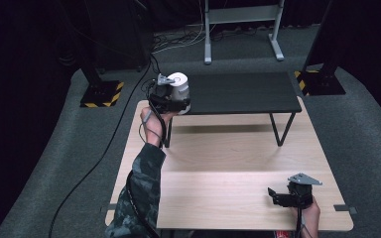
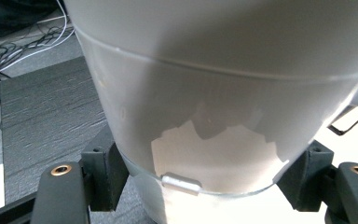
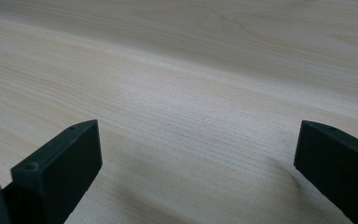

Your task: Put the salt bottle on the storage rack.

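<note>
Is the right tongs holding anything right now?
No, the right tongs stand wide open above bare wooden table, with nothing between the jaws.

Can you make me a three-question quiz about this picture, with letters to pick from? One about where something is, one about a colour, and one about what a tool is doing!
1. Where is the white container?
A. by the left end of the black shelf
B. on the floor
C. beside the right tool

2. What colour is the low shelf?
A. red
B. black
C. yellow

3. What is the right tool doing?
A. squeezing a cup
B. holding a cable
C. open, holding nothing

Answers:
1 A, the left tool holds it there.
2 B, its top looks black.
3 C, its jaws stand apart over bare wooden table.
</note>
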`<move>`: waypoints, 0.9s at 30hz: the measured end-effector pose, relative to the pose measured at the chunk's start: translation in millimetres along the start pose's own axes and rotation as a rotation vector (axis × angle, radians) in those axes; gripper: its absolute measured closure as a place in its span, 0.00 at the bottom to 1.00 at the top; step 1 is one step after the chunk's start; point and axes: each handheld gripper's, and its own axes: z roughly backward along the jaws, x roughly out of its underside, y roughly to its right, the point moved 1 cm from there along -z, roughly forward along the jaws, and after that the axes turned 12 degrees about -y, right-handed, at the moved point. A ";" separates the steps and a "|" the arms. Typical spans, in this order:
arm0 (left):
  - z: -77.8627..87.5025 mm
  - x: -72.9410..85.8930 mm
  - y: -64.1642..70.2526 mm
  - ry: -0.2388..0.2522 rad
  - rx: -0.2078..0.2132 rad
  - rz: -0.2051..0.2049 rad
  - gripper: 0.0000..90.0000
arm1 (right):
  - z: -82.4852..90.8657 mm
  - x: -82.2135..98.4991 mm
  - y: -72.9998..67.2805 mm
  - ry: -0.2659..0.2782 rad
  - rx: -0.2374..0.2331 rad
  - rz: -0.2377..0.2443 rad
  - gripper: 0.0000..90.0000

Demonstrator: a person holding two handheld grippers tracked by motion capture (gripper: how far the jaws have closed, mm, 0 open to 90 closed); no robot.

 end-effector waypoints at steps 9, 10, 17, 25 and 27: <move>-9.9 4.0 -2.7 0.022 -0.004 0.015 0.31 | 0.1 0.1 -1.6 0.000 0.005 0.008 0.00; -10.6 4.8 -3.0 0.027 -0.004 0.016 0.31 | 0.1 0.1 -1.6 0.000 0.005 0.008 0.00; -14.8 7.0 -5.8 0.046 -0.002 0.012 0.31 | 0.3 1.0 -2.0 0.005 0.007 0.005 0.00; -16.5 10.7 -4.3 0.061 -0.011 0.007 0.31 | 0.4 1.1 -2.0 0.006 0.007 0.004 0.00; -15.8 9.5 -3.1 0.055 -0.015 0.007 0.31 | 0.5 1.4 -1.8 0.007 0.007 0.003 0.00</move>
